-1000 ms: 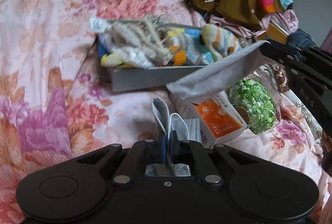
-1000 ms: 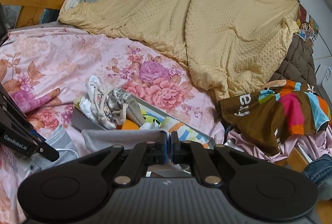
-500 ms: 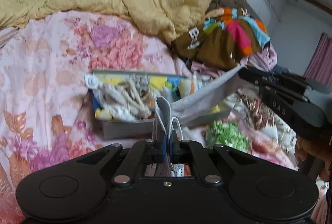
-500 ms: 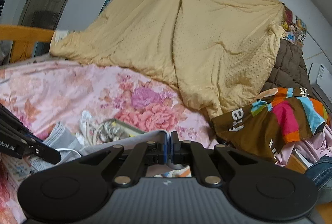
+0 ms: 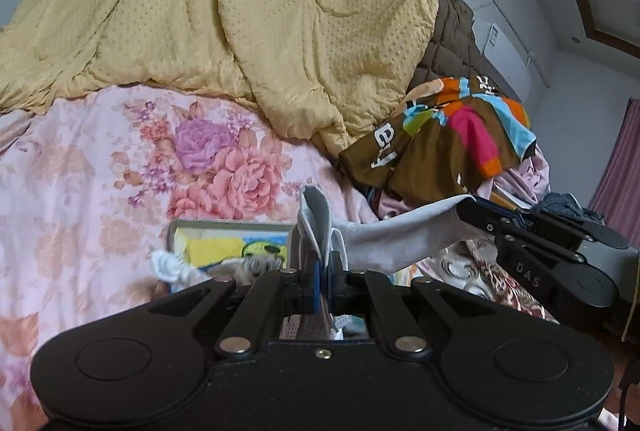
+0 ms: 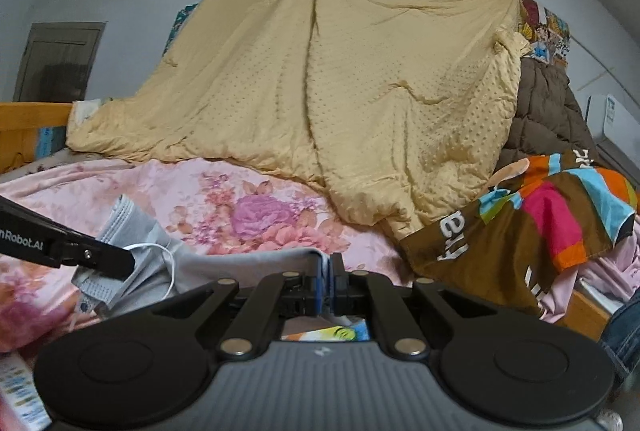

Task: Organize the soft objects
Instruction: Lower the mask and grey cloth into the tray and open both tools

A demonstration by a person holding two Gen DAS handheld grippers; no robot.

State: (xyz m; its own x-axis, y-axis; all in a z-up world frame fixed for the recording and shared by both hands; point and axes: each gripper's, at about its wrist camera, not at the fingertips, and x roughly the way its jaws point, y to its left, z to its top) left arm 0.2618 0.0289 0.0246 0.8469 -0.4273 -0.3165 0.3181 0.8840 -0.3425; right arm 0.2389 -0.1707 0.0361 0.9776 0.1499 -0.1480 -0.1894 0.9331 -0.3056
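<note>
Both grippers, left [image 5: 323,285] and right [image 6: 329,285], pinch the grey cloth [image 5: 394,237] closed; keep tension even, lower over tray [image 5: 224,227].

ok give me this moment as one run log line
left hand-held gripper: shut on grey cloth | right hand-held gripper: shut on cloth's other end | cloth: spans both, over grey tray on floral bedspread

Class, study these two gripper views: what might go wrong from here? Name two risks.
1. The grey cloth is pinched only at its edges by the left gripper and right gripper; it may slip free.
2. Its sag hangs over the tray and might snag the contents.
</note>
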